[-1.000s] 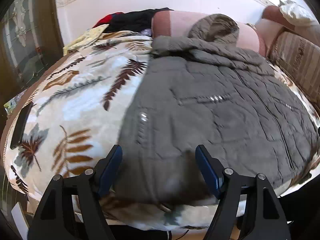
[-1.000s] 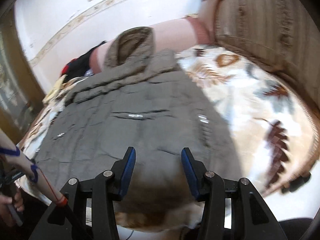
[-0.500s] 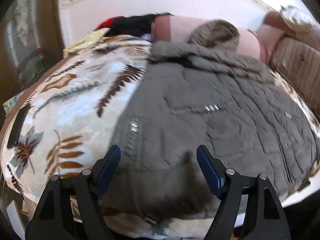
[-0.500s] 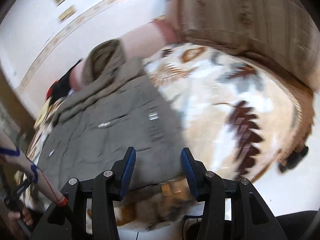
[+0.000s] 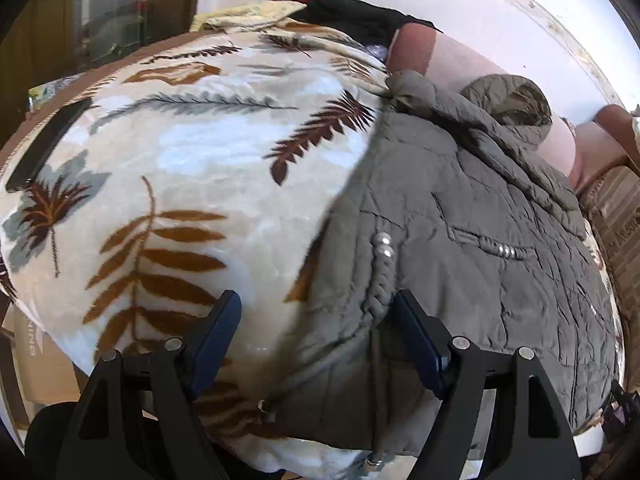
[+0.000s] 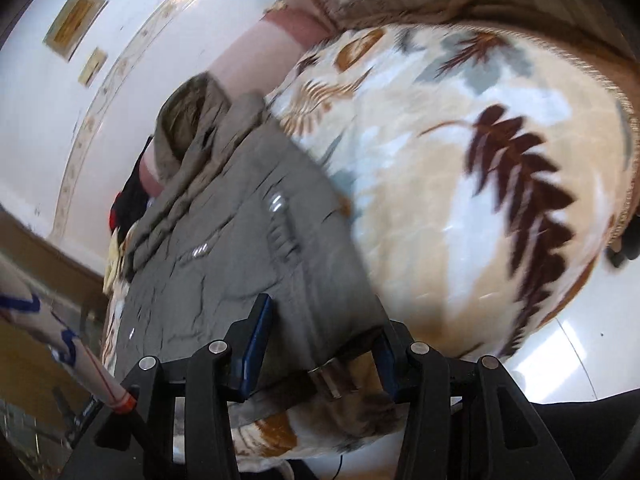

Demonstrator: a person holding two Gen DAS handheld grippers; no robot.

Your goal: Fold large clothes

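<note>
left wrist: my left gripper (image 5: 318,336) spread over jacket (image 5: 460,248) hem corner, blanket (image 5: 180,184) bare alongside; right gripper (image 6: 322,344) spread at opposite corner; hood (image 5: 508,98) far end, long axis away from me.

1. Pale capital letters are printed on a cardboard box (image 5: 34,364) at the lower left edge of the left wrist view. They run sideways and are partly cut off by the blanket (image 5: 192,160); something like "DNINI" can be made out, but the reading is not certain.
2. A line of dark print is seen on a brown striped surface (image 5: 624,232) at the right edge of the same view. It is too distorted to be read.
3. In the right wrist view, two framed pieces (image 6: 74,24) are hung on the wall; whatever is marked on them is too small and blurred to be read.
</note>
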